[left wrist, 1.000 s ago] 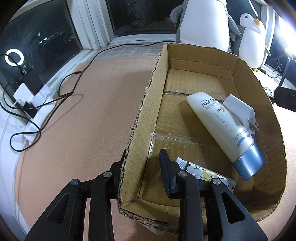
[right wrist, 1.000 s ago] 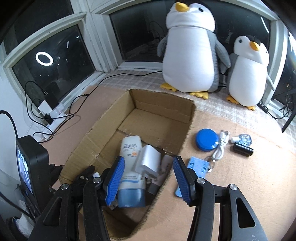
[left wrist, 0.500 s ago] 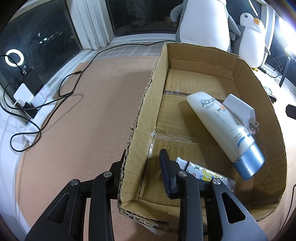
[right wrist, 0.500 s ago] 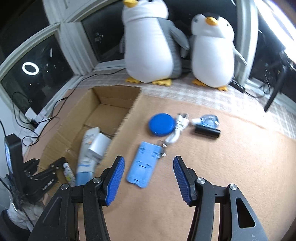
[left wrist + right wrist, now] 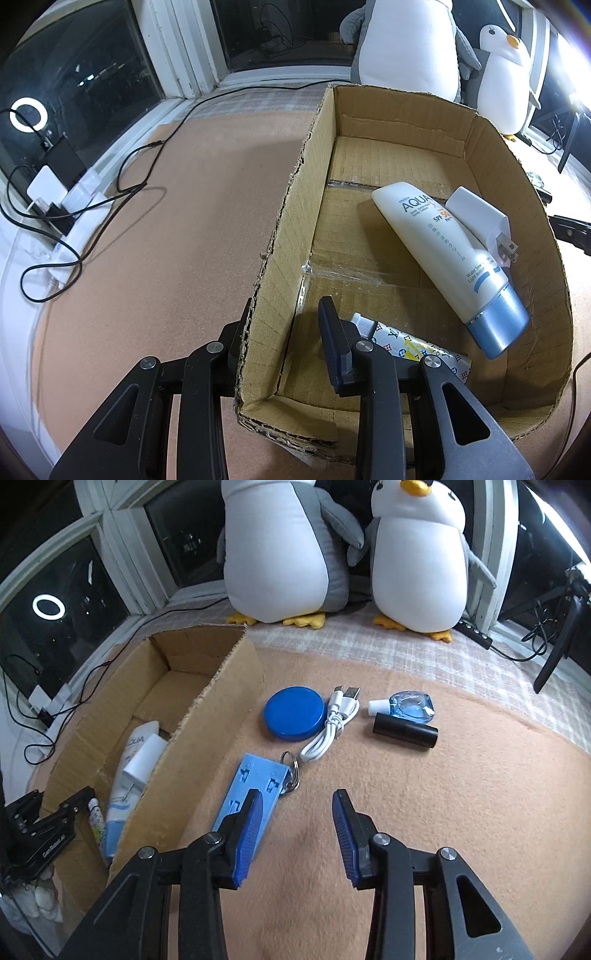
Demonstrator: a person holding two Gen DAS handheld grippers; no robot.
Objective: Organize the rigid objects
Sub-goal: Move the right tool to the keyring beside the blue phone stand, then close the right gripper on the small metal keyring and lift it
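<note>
Gripping the near-left wall of the cardboard box (image 5: 280,236), the left tongs (image 5: 286,325) are clamped w/ one finger outside and one inside, so the box edge is pinched between them. Inside the box: a white sunscreen tube (image 5: 443,251) w/ a blue cap lying diagonally, a white plug adapter (image 5: 476,218) resting on top of it w/ prongs pointing toward the right wall, and a small patterned tube (image 5: 413,343) near the front, just beside the inner finger.

Right tongs (image 5: 295,823) are over the peach blanket (image 5: 461,794), jaws closing but nothing between them atm, just bare fabric. Left finger overlaps the near end of a light blue flat plastic piece (image 5: 255,782) w/ a key ring on it; can't tell if it's actually touching. That piece lies right beside the box's outer wall.

Farther back on the blanket, in a loose row: a round blue lid (image 5: 294,713), a coiled white USB cable (image 5: 332,723) touching it, a small clear blue bottle (image 5: 410,706), and a black cylinder (image 5: 405,733) just in front of the bottle. Two plush penguins (image 5: 280,550) sit by the window behind all that. Left tongs also show at the bottom left in the right view.
</note>
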